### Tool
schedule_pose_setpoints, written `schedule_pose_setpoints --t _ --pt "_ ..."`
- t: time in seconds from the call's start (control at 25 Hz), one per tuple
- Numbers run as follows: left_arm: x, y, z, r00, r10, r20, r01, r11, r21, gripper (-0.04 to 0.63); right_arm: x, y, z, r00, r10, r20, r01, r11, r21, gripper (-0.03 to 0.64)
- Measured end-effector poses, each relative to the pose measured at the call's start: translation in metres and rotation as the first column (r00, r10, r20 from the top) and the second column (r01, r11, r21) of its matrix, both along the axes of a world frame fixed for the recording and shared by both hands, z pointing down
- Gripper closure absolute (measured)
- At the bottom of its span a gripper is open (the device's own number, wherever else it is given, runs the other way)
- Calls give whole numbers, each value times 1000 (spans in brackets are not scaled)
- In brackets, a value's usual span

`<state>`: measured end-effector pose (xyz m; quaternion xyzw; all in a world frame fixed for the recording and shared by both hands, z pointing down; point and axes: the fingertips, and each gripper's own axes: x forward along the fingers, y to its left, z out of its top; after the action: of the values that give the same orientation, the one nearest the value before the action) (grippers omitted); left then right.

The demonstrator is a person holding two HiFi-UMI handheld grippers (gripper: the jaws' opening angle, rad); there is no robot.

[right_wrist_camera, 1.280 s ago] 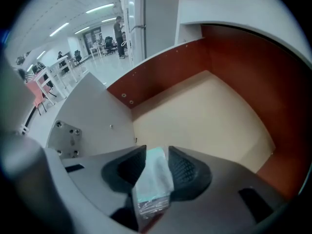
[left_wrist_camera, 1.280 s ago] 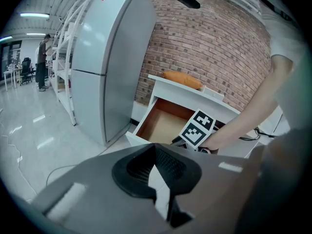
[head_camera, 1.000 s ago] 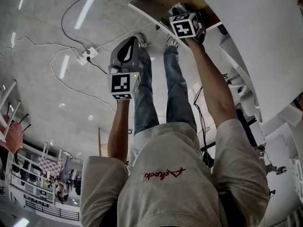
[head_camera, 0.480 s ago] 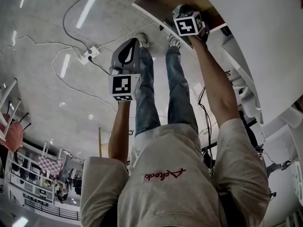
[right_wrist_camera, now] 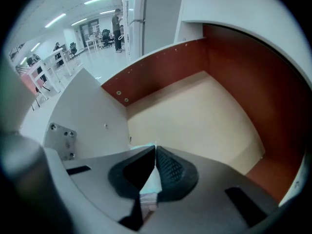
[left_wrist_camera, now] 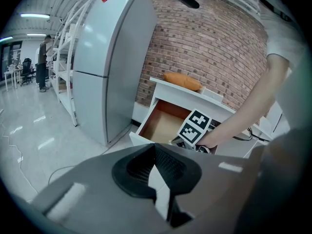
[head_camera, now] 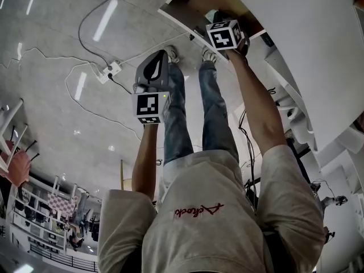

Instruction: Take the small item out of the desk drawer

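Desk (left_wrist_camera: 222, 103): white, far right.
Drawer (right_wrist_camera: 195, 116): pulled open, tan floor, red-brown walls. My right gripper (right_wrist_camera: 155, 150) reaches inside it.
Left gripper (left_wrist_camera: 155, 152): jaws together on nothing, held outside, left of the drawer.
Small item (right_wrist_camera: 142, 148): a pale sliver pinched at the right gripper's closed jaw tips, near the drawer's left wall. It is mostly hidden and I cannot tell what it is.

In the drawer (right_wrist_camera: 195, 116) the floor lies open across the middle of the right gripper view; red-brown walls (right_wrist_camera: 234, 72) bound it above and right, a white panel (right_wrist_camera: 83, 111) left.
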<state>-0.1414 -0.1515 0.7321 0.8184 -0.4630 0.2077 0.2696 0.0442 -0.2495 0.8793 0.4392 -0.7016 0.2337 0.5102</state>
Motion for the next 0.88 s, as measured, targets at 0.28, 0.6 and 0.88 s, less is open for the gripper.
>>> schedule_pose_setpoints --t 0.28,0.6,0.88 --pt "4 -5 -25 1000 7 -4 -7 999 44 586 -8 -2 -45 999 6 44 -10 995 103 603" --pt "11 -6 -40 1000 13 -10 -12 998 67 586 -23 4 -98 992 1 125 -30 973 228 603" --pt "17 -11 -63 1000 -5 -17 7 996 92 586 -25 16 -149 970 -11 241 -66 948 310 603"
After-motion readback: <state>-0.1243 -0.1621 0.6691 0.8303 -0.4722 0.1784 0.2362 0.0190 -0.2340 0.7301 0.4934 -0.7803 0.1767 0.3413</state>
